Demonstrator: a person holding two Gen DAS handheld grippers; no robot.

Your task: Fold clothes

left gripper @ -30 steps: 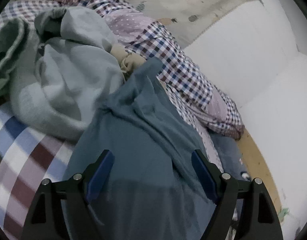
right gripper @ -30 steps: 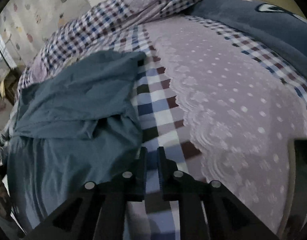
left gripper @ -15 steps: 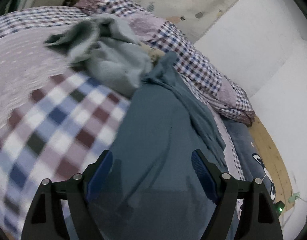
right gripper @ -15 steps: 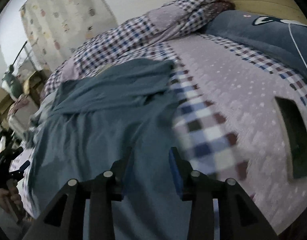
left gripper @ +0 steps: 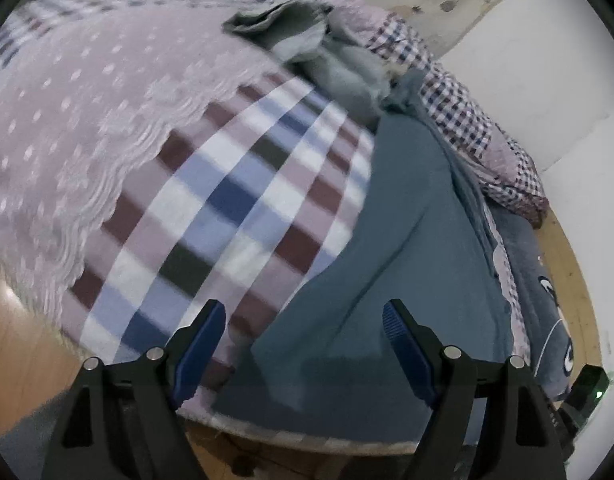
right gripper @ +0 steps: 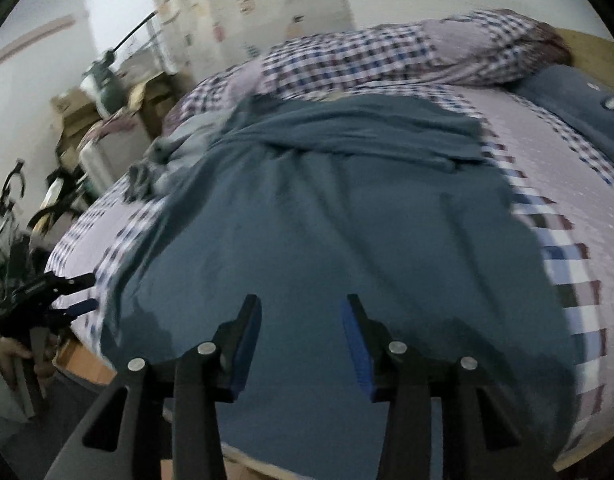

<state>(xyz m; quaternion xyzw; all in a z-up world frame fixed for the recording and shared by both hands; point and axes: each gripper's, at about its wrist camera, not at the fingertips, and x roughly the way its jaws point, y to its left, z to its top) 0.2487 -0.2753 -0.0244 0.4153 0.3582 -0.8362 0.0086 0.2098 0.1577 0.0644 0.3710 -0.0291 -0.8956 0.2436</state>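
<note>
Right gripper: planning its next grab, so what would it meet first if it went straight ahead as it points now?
Most likely the blue garment spread on the bed. The open right gripper points at its flat middle with nothing between, though depth is hard to judge.

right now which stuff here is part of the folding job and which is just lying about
For the job:
- teal garment spread flat on the bed
- grey clothes heap
- left gripper, open
- right gripper, open

Lying about:
- checked quilt
- navy cartoon pillow
- cluttered shelves
</note>
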